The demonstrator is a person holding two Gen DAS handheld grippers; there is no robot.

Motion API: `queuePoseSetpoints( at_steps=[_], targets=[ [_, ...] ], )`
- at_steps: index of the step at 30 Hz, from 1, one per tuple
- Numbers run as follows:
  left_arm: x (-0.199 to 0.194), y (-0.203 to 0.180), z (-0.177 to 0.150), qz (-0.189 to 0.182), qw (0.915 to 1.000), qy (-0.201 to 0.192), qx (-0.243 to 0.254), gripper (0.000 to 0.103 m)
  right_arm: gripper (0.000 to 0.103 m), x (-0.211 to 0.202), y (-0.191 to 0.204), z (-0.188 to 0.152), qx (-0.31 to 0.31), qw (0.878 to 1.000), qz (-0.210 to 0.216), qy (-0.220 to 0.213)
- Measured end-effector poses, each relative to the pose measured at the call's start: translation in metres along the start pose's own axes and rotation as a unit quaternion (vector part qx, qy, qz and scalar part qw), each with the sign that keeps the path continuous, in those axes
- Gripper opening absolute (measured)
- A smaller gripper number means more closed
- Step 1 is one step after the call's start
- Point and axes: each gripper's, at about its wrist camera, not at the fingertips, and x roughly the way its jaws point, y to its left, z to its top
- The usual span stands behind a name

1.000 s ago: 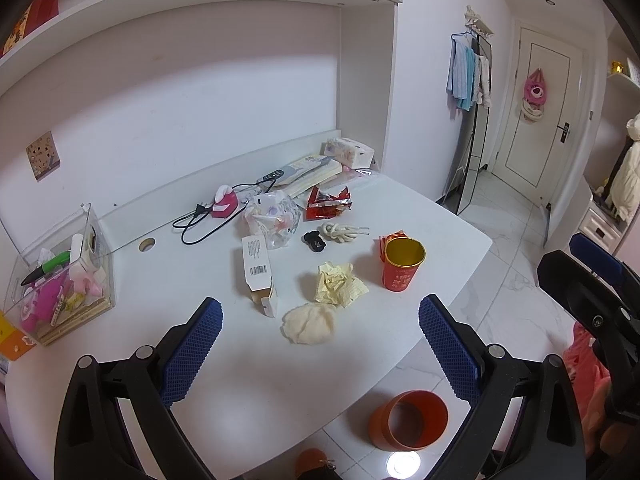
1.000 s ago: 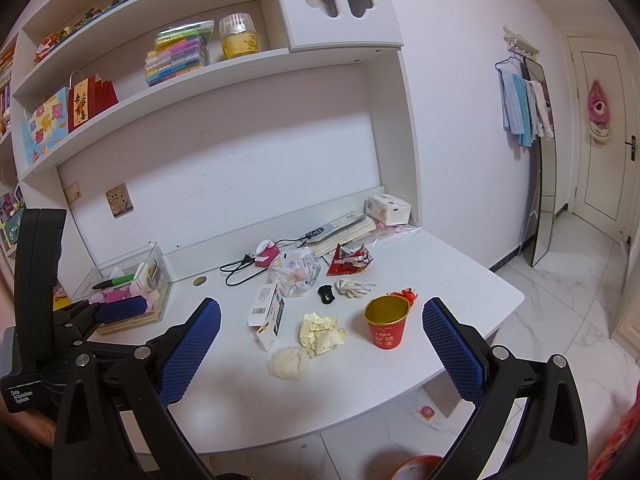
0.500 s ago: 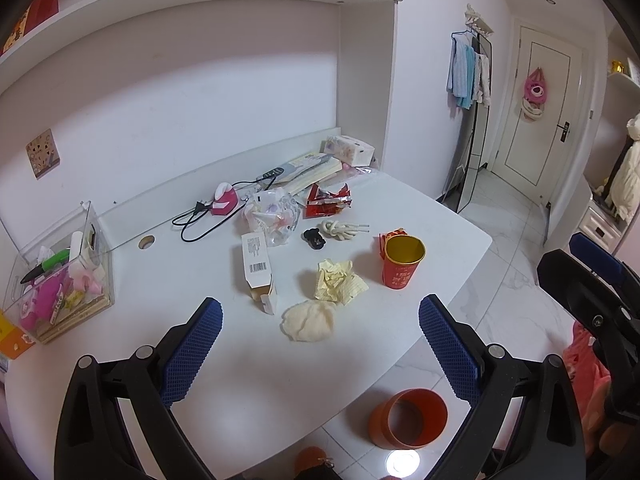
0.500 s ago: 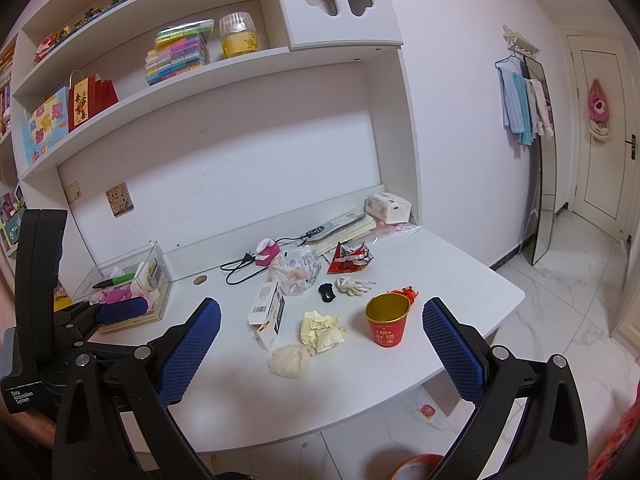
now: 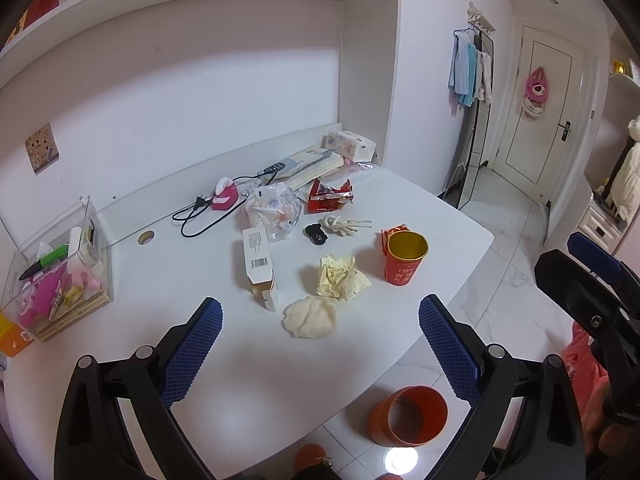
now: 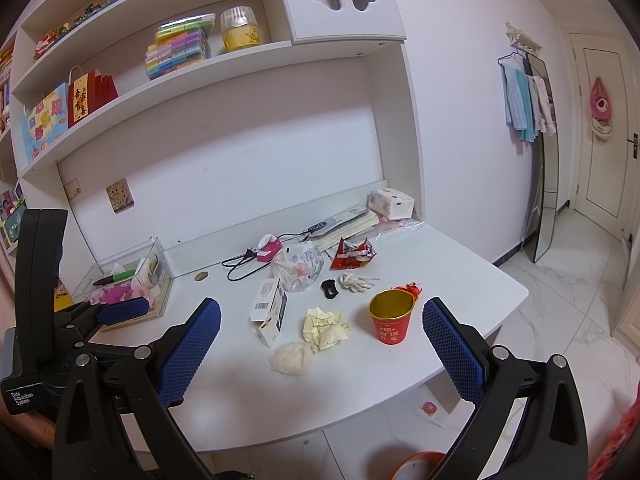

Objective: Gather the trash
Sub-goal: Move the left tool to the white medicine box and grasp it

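Note:
Trash lies on the white desk [image 5: 132,280]: a cream wad [image 5: 310,316] [image 6: 291,357], crumpled yellow paper [image 5: 341,278] [image 6: 325,326], a small white carton [image 5: 260,266] [image 6: 270,312], a red cup [image 5: 404,262] [image 6: 390,316], a red wrapper [image 5: 329,196] [image 6: 352,254] and a clear plastic bag [image 5: 274,210] [image 6: 298,268]. An orange bin [image 5: 408,416] stands on the floor below the desk's front edge. My left gripper [image 5: 320,346] is open and empty above the desk's front. My right gripper [image 6: 322,346] is open and empty, further back and higher.
A clear organiser box [image 5: 56,276] stands at the desk's left. A pink item with a black cable [image 5: 224,200], a book [image 5: 316,164], a tissue pack [image 5: 350,145], a knotted white cord [image 5: 344,226] and a black clip [image 5: 316,234] lie behind the trash. Shelves [image 6: 160,80] hang above.
The left wrist view has shifted very slightly; the desk items sit a touch higher. Both grippers stay open and empty.

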Motion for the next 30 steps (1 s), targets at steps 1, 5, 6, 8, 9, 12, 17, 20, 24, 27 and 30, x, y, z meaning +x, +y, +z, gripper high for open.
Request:
queuePoseSetpoints(
  at_steps=[1,5,6,8,9,12,17,20,24,27,30],
  targets=[
    [0.0,0.001,-0.001,0.0,1.0,0.001,-0.001,0.097,0.098,0.001,0.0,0.0,0.0,1.0,0.0,0.001],
    [0.002,0.002,0.001,0.0,1.0,0.002,0.0,0.097,0.098,0.004,0.002,0.002,0.0,1.0,0.001,0.004],
    [0.003,0.004,0.002,0.0,1.0,0.003,-0.001,0.097,0.098,0.006,0.002,0.002,0.001,1.0,0.001,0.005],
    [0.007,0.009,0.005,0.001,1.0,0.005,-0.003,0.097,0.098,0.01,0.003,0.004,0.0,1.0,0.0,0.006],
    [0.01,0.011,0.006,0.001,1.0,0.006,-0.005,0.097,0.098,0.014,0.003,0.006,-0.001,1.0,0.0,0.009],
    [0.017,0.018,0.01,0.0,0.9999,0.011,-0.007,0.097,0.098,0.024,0.006,0.008,0.001,1.0,0.002,0.018],
    [0.031,0.029,0.019,0.001,0.9999,0.015,0.002,0.097,0.098,0.041,0.01,0.009,-0.001,1.0,0.001,0.029],
    [0.04,0.035,0.024,-0.001,0.9998,0.018,0.006,0.097,0.098,0.054,0.011,0.012,0.001,0.999,-0.003,0.034],
    [0.056,0.044,0.031,-0.005,0.9996,0.027,0.009,0.097,0.098,0.074,0.01,0.014,0.013,0.999,-0.007,0.043],
    [0.068,0.05,0.036,-0.009,0.9993,0.034,0.01,0.097,0.098,0.089,0.007,0.015,0.022,0.998,-0.014,0.051],
    [0.083,0.056,0.04,-0.011,0.9989,0.043,0.016,0.097,0.098,0.103,0.007,0.014,0.027,0.998,-0.016,0.058]
  ],
)
